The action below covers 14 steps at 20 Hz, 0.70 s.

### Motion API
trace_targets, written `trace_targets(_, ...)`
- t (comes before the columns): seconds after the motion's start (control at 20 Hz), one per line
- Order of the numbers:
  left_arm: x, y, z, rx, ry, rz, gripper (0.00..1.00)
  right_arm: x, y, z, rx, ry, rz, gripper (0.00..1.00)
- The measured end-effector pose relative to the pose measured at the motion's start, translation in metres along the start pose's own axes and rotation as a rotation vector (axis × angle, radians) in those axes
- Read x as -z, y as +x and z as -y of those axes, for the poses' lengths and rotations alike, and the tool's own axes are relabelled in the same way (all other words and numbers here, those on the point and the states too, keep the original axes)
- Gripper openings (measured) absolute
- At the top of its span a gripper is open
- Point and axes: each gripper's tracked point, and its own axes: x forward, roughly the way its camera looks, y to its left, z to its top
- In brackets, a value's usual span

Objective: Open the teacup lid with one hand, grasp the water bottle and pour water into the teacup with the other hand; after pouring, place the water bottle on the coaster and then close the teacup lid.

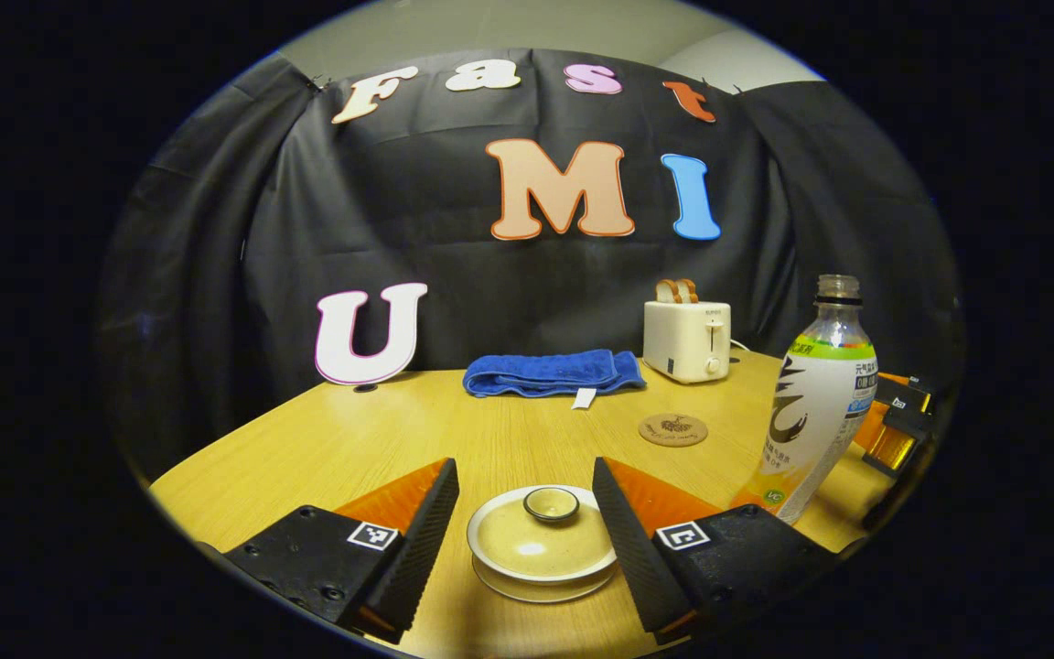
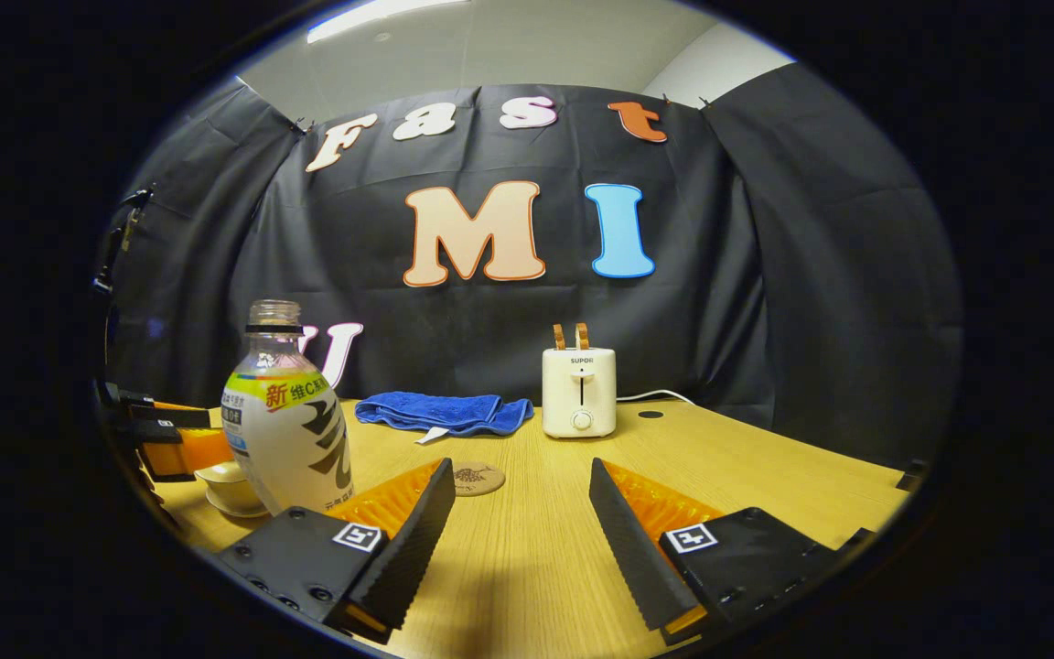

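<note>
The teacup [image 1: 541,549] sits on its saucer near the front edge of the counter [image 1: 353,439], with its lid [image 1: 545,535] on and the small round knob upright on top. In the left gripper view the left gripper [image 1: 525,540] stands with its fingers spread wide apart, one on each side of the teacup; neither finger touches the lid or the cup.

Just beside the teacup, toward the counter's right side in that view, the water bottle [image 1: 818,403] stands upright with no cap on its neck. It is clear plastic with a white and green label, and a little liquid shows at its base. The right gripper view shows the same bottle [image 2: 287,421] at its left, with the teacup [image 2: 230,485] partly hidden behind it and the left gripper [image 2: 156,435] next to the cup.

The round brown coaster [image 1: 672,428] lies flat and bare on the counter, farther back than the teacup and between it and the toaster [image 1: 687,340]. In the right gripper view the coaster [image 2: 477,478] lies just past the tip of one finger of the right gripper [image 2: 522,522], whose fingers are wide apart over bare counter, holding nothing.

At the back edge of the counter, a folded blue towel [image 1: 550,372] lies beside the white toaster, which has two slices of bread standing in its slots. A white cord [image 2: 655,395] runs from the toaster along the counter.
</note>
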Motion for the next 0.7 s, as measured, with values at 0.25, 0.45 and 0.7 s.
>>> trace_targets(0.25,0.018,0.004,0.008,0.027,0.0,-0.086,0.76,0.0,-0.001,-0.001,-0.001,0.0,0.0,0.95)
trace_targets(0.45,0.014,0.006,0.009,0.026,0.015,-0.079,0.65,0.0,0.0,0.0,-0.004,0.0,0.0,0.95)
trace_targets(0.7,0.014,0.008,0.009,0.024,0.026,-0.074,0.46,-0.001,-0.001,-0.001,-0.004,0.0,0.0,0.95)
